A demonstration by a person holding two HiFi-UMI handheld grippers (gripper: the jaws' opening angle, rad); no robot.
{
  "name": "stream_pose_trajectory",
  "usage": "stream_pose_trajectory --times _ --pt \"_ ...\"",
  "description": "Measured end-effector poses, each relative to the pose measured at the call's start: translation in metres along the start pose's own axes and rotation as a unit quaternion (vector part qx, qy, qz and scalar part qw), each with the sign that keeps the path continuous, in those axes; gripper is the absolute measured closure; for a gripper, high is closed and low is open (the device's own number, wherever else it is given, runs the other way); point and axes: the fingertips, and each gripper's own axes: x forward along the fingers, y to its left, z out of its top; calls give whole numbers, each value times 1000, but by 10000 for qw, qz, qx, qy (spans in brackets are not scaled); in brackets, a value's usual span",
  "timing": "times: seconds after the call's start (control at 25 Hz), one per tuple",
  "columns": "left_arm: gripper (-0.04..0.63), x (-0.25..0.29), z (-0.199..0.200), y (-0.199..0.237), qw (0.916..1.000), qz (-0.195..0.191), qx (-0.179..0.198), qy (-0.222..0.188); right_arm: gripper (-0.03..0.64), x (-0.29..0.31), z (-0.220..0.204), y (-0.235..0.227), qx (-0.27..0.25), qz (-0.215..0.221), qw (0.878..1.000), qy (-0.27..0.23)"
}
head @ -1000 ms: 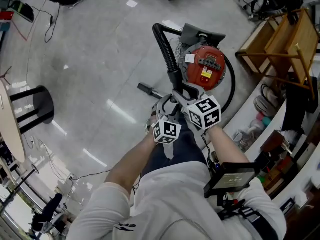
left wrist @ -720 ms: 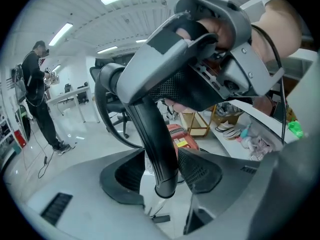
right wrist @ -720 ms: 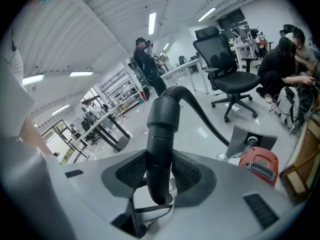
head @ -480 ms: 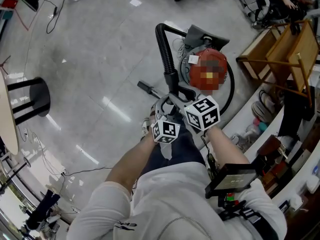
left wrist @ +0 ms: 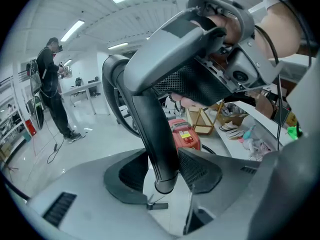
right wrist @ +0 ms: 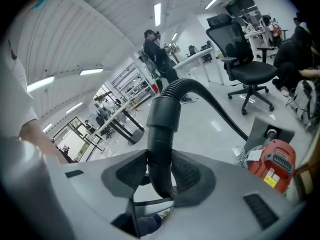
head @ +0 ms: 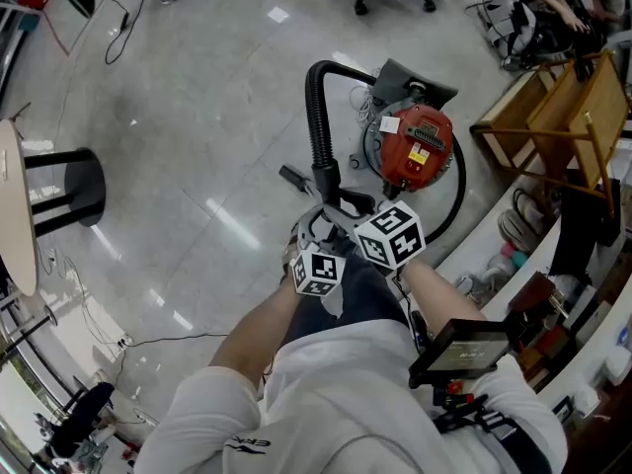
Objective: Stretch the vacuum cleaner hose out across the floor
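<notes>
Left gripper and right gripper both clamp black hose.

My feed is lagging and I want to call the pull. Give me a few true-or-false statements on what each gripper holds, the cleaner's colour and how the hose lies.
The right gripper is clamped on the black vacuum hose. True.
The left gripper is empty. False: its jaws grip the dark grey hose handle.
The vacuum cleaner is blue. False: it is red.
The hose lies straight along the floor. False: it arches up from the cleaner to the grippers.
A black office chair stands beyond the cleaner. True.
</notes>
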Motion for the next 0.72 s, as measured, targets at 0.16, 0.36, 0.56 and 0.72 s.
stream_pose_trajectory --times 0.16,0.36,0.56,0.72 --pt "414 -22 -16 1 9999 56 4 118 465 6 -10 28 -55 138 9999 73" --pt "413 -36 -26 6 9999 99 38 87 467 15 -21 54 -51 226 9997 62" --pt "414 -49 -35 11 9997 128 -194 87 468 21 -26 69 -164 343 9992 76" --pt "414 -53 -37 11 9998 50 -95 158 466 25 -24 74 -289 433 9986 -46"
